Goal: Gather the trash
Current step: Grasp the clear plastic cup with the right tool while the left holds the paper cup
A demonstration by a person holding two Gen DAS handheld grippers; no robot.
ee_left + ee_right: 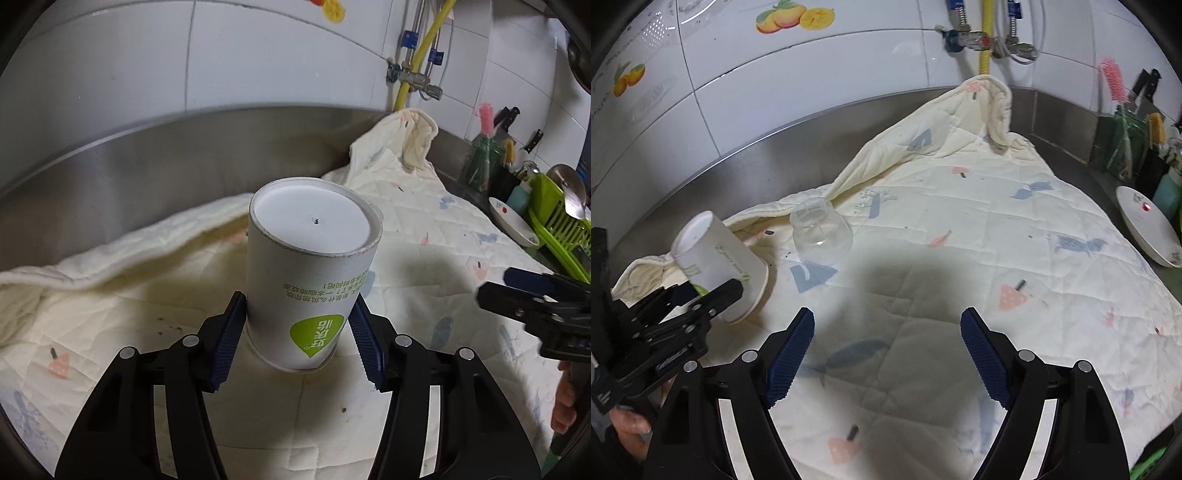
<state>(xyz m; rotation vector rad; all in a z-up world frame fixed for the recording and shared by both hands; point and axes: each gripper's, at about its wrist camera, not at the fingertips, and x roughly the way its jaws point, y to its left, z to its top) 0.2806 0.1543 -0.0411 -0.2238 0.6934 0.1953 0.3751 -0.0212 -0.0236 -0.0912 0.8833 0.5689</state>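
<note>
A white paper cup (310, 273) with a green logo is upside down, its base up, between the blue pads of my left gripper (297, 314), which is shut on it near its rim. In the right wrist view the same cup (716, 258) shows tilted at the left, held by the left gripper (701, 299). A clear plastic cup (820, 232) stands upside down on the quilt just right of it. My right gripper (886, 354) is open and empty above the quilt; it also shows at the right edge of the left wrist view (517, 291).
A cream quilted cloth (960, 236) with printed shapes covers the steel counter. A steel backsplash (147, 155) and white tiled wall stand behind. A white dish (1148, 229), a green dish rack (561, 225), knives and a brush are at the right.
</note>
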